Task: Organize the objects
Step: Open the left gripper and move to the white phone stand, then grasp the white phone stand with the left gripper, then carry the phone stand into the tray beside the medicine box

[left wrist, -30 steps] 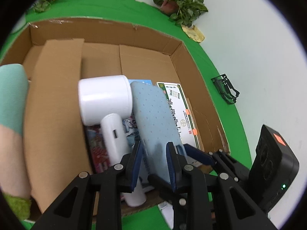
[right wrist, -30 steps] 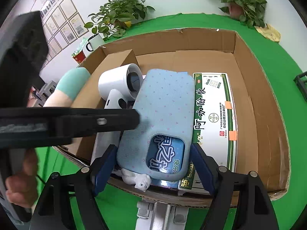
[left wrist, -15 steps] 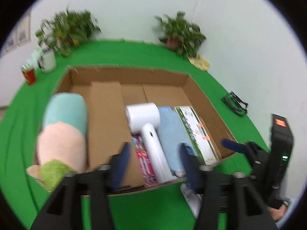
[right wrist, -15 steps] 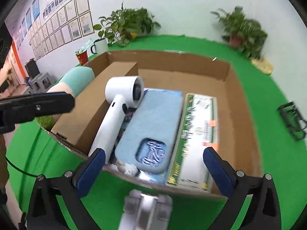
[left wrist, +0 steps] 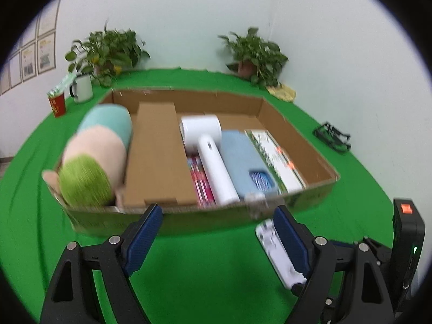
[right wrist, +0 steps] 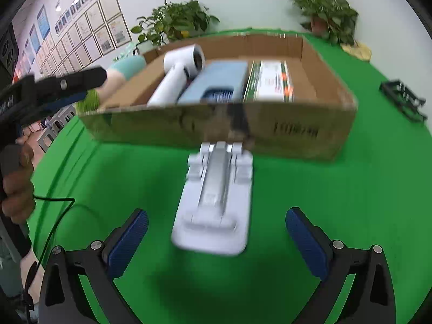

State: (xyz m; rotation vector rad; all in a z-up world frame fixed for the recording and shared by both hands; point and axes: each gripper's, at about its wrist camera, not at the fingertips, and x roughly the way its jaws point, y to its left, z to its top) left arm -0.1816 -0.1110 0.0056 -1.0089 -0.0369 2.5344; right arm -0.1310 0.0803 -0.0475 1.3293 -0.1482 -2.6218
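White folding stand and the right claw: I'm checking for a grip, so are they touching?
Apart. The right wrist view shows green cloth between the white folding stand and both fingers of the open right claw.

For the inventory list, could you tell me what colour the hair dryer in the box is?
White; the hair dryer shows best in the left wrist view.

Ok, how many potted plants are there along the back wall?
2: a leafy potted plant at the back left behind the white mug, and another in the back right corner. More may be out of view.
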